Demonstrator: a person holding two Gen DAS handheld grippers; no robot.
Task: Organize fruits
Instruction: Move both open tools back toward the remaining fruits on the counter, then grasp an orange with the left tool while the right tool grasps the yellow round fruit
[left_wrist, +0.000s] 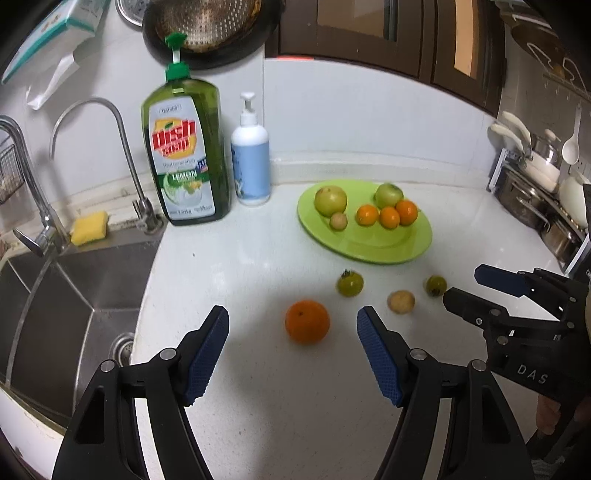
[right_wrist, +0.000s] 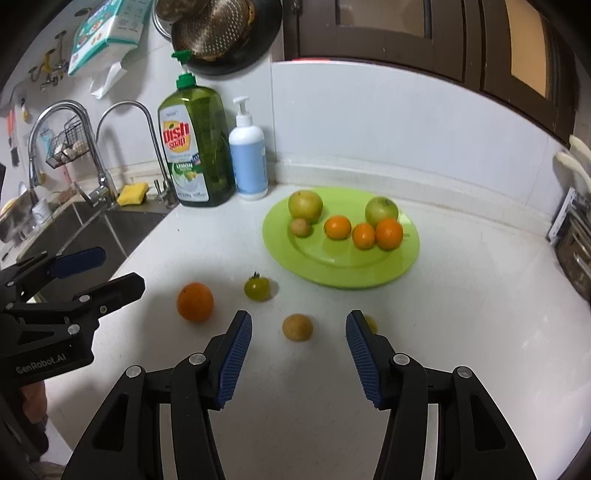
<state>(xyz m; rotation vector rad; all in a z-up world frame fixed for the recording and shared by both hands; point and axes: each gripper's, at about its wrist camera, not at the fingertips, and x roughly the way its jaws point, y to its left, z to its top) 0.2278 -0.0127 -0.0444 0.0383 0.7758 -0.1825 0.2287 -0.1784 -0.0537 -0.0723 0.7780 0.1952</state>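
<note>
1. The green bottle (left_wrist: 186, 155) reads "Dish" in red on yellow, with "LEMON" lower on its label; the smaller print is too blurred to read.
2. Just right of it stands a white pump bottle (left_wrist: 251, 162) with a pale blue label whose writing cannot be made out.
3. The right gripper (left_wrist: 461, 286) carries "DAS" on its side in the left wrist view; the left gripper (right_wrist: 114, 271) carries "GenRobot.AI" in the right wrist view.
4. A lime-green plate (right_wrist: 332, 269) sits on the white surface (right_wrist: 461, 314), to the right of the bottles and nearer the camera.
5. On the plate lie two pale green round fruits (right_wrist: 305, 206), three small oranges (right_wrist: 337, 227) and one small tan fruit (right_wrist: 300, 226).
6. In front of the plate, loose on the surface and apart from one another, lie an orange (left_wrist: 307, 321), a green tomato (left_wrist: 349, 283) with a dark stalk, a tan fruit (left_wrist: 400, 301) and a second green tomato (left_wrist: 436, 285).
7. The orange lies ahead of the left fingers (left_wrist: 207, 354), which stand wide apart with nothing between them.
8. The tan fruit lies ahead of the right fingers (right_wrist: 236, 354), in line with their gap; they are parted and grip nothing. The second tomato is partly hidden behind the right-hand finger.
9. Left of the bottle are a yellow sponge (left_wrist: 89, 227), taps and a steel sink (left_wrist: 74, 295).
</note>
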